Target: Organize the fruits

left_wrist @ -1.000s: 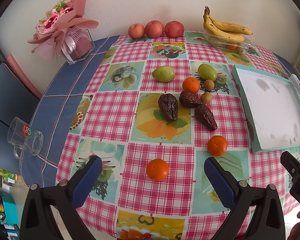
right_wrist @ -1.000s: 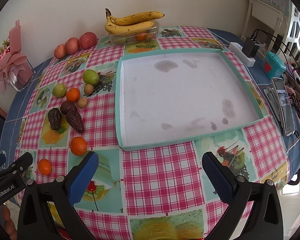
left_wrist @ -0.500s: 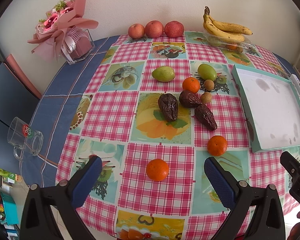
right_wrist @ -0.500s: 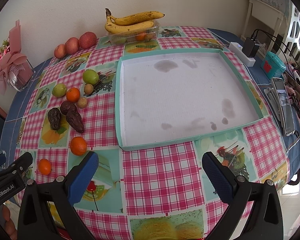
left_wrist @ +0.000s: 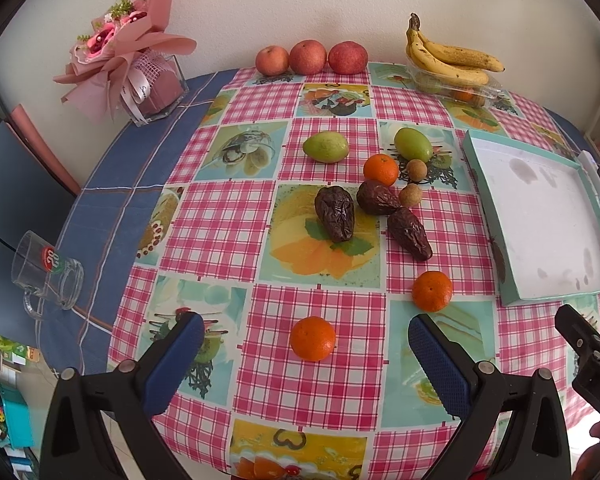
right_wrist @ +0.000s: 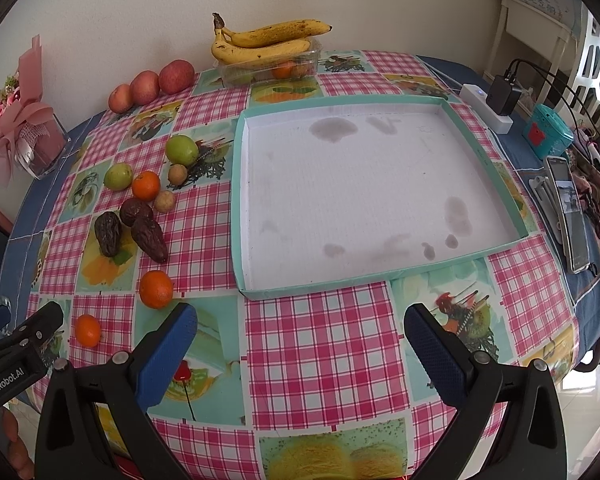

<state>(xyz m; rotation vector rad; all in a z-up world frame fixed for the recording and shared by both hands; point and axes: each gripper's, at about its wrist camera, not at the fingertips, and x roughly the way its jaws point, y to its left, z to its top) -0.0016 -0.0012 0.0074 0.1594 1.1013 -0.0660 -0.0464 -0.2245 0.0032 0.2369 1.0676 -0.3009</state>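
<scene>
under bananas (right_wrist: 260,42), tub (right_wrist: 236,73) perhaps with fruit

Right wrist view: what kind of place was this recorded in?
Most likely a home dining area: a table under a fruit-print checked tablecloth, a power strip with a charger plugged in, a phone and clutter along the edge.

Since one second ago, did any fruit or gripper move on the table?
Nothing visibly changed: the left gripper and right gripper hover with open jaws, the round orange tangerine lies ahead of the left one, and the shallow teal-rimmed white tray holds nothing.
</scene>
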